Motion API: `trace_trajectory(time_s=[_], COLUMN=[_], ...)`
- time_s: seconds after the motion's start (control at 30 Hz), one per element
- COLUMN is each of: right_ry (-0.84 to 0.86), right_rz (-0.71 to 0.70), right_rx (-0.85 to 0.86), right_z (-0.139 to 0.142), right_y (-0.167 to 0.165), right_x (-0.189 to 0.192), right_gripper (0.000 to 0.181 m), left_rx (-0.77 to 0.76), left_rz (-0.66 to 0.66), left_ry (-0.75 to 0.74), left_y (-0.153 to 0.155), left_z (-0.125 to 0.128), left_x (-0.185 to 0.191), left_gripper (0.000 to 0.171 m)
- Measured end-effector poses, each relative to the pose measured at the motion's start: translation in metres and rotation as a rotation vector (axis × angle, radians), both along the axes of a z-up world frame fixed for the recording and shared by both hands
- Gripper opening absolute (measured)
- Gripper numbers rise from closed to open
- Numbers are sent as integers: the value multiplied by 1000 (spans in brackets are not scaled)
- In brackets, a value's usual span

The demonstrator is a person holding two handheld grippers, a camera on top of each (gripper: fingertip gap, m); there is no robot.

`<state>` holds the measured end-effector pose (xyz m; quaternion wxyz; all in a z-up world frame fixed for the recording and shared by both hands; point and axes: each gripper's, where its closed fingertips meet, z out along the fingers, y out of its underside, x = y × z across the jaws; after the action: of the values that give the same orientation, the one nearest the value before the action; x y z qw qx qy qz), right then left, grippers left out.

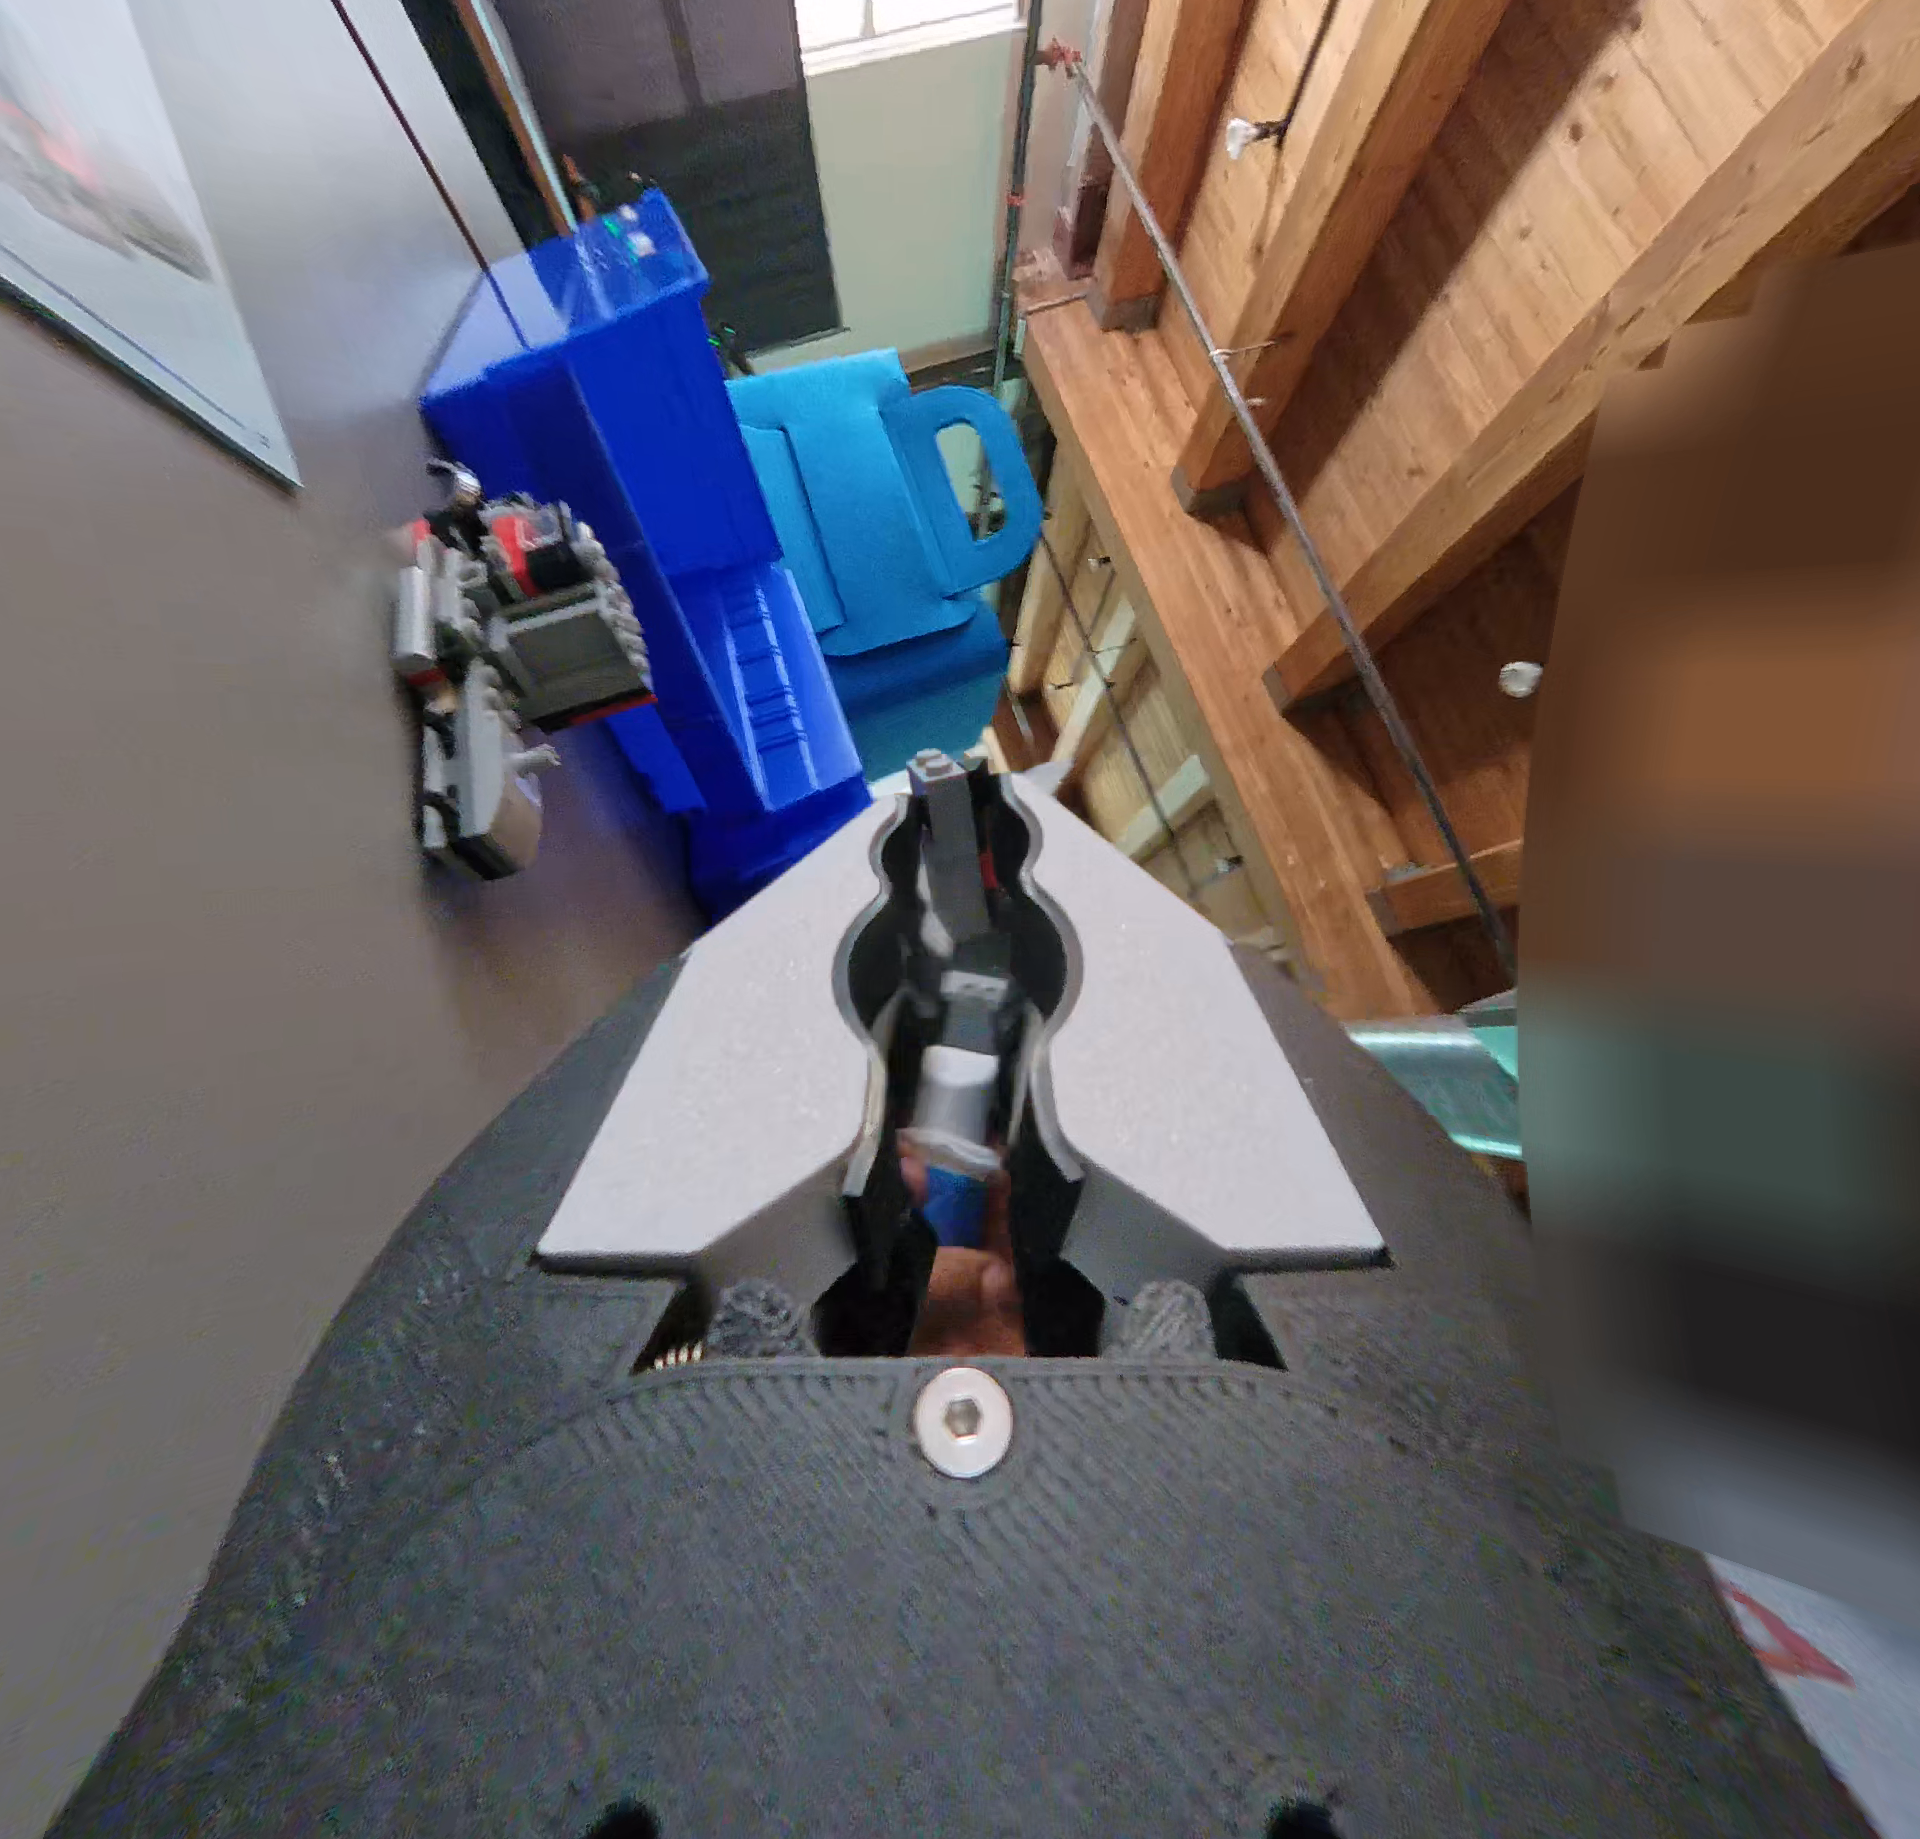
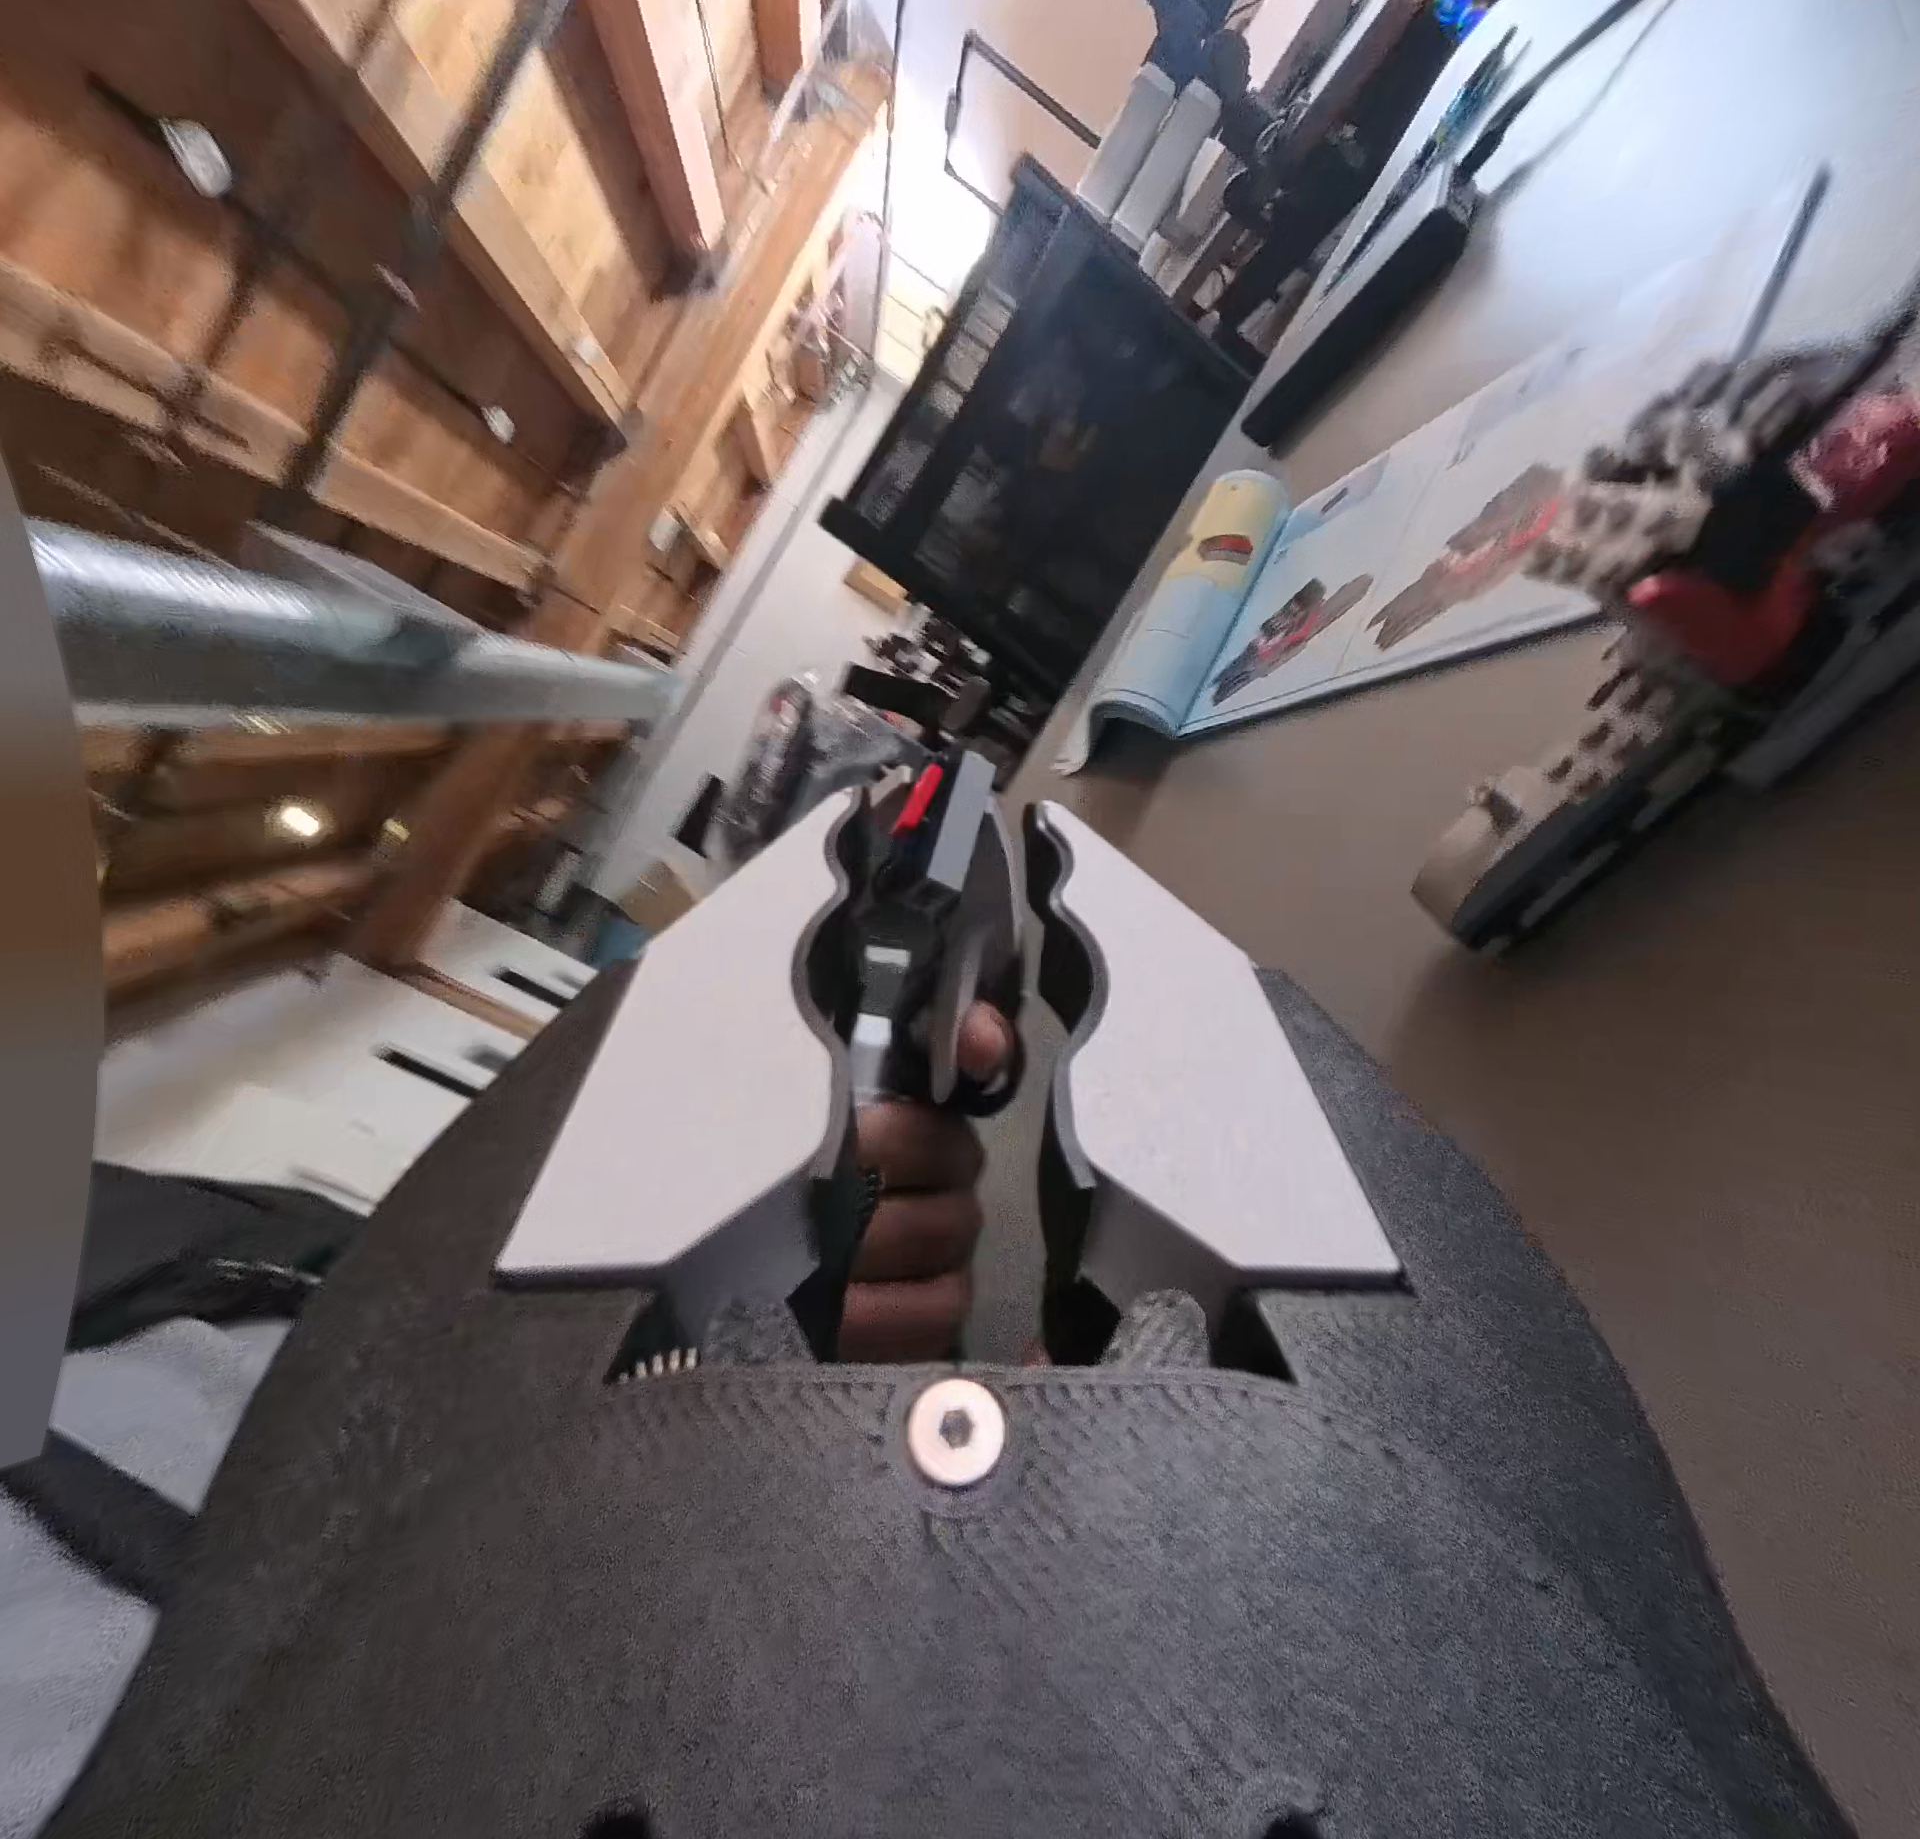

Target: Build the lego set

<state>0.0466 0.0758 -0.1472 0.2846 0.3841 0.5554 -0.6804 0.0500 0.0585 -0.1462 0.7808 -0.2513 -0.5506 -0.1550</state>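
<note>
My left gripper [image 1: 945,802] is shut on a narrow dark grey lego piece [image 1: 948,833] that sticks out past its tips. My right gripper [image 2: 951,813] is shut on a small lego sub-assembly [image 2: 961,833] of a grey bar with a red part and black parts. Both grippers are held up off the brown table [image 1: 208,854], tilted. The part-built grey, black and red lego model [image 1: 499,667] stands on the table beyond the left gripper, and it shows blurred at the right of the right wrist view [image 2: 1714,626]. A hand [image 2: 914,1218] shows through the right gripper's gap.
Blue plastic bins [image 1: 644,501] and a lighter blue case with a handle [image 1: 894,511] stand behind the model. An open instruction booklet [image 2: 1403,563] lies on the table [image 2: 1558,1166]; it also shows at the left edge [image 1: 125,231]. A dark cabinet [image 2: 1039,459] stands farther off. Wooden ceiling beams fill the rest. My left and right fingertips are right by each other.
</note>
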Motion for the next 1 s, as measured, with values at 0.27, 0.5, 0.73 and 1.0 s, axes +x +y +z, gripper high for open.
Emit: trace_trajectory(time_s=[0.27,0.5,0.73,1.0], right_ry=[320,369,422,320], right_rz=[95,114,136,131], right_rx=[311,376,444,338], right_z=[-5,-11,-18,-13], right_y=[-27,-43,-51,-55], right_x=[15,23,27,24], right_gripper=[23,11,11,0], left_rx=[-309,-323,-340,-300], left_rz=[95,104,113,126], left_ry=[24,50,30,29], left_y=[-16,-28,-35,-42], left_z=[-8,-9,-16,-17], left_x=[6,14,17,16], left_gripper=[14,14,13,14])
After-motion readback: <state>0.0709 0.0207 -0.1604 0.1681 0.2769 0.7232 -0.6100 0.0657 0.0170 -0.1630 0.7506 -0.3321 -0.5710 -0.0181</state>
